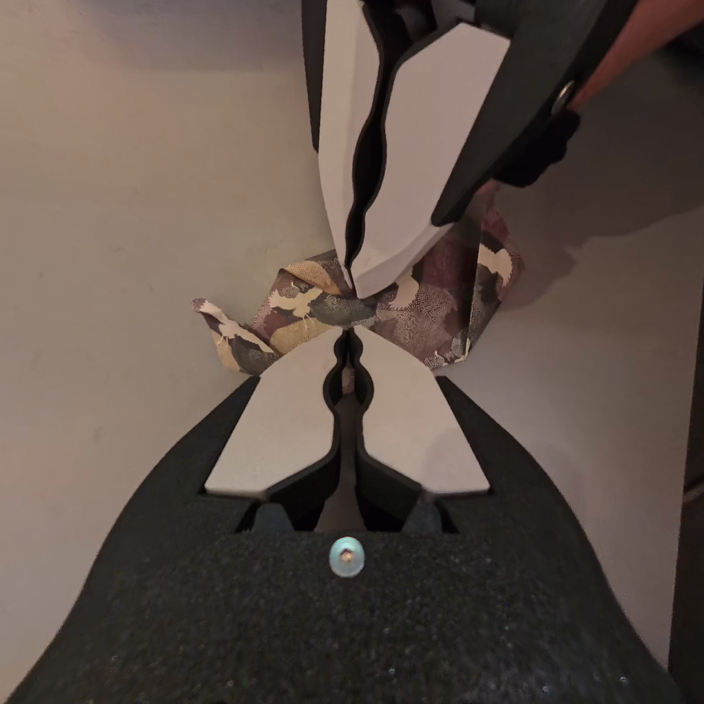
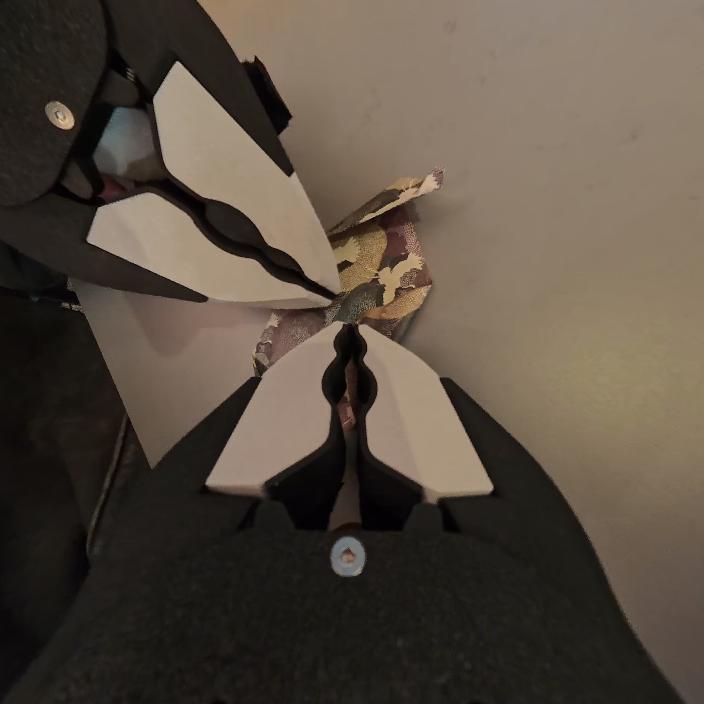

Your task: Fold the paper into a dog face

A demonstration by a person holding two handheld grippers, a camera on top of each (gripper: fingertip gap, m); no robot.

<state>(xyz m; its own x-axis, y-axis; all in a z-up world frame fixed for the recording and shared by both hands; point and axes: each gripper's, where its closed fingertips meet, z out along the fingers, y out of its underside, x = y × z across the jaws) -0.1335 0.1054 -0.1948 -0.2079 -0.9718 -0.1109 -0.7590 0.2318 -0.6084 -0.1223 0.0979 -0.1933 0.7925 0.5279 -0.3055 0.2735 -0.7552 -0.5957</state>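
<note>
Over the table (image 1: 114, 190), both grippers pinch the patterned paper (image 1: 419, 316).

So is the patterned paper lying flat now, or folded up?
Folded and bunched, not flat: the paper shows creases and raised flaps, pinched between the left hand-held gripper and right hand-held gripper.

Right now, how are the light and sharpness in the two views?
Left wrist view: dim, even light; the patterned paper is sharp, and the right hand-held gripper casts a soft shadow on the table. Right wrist view: warmer, yellowish light at the right; the left hand-held gripper is slightly blurred; wide-angle bending shows at the edges.
</note>
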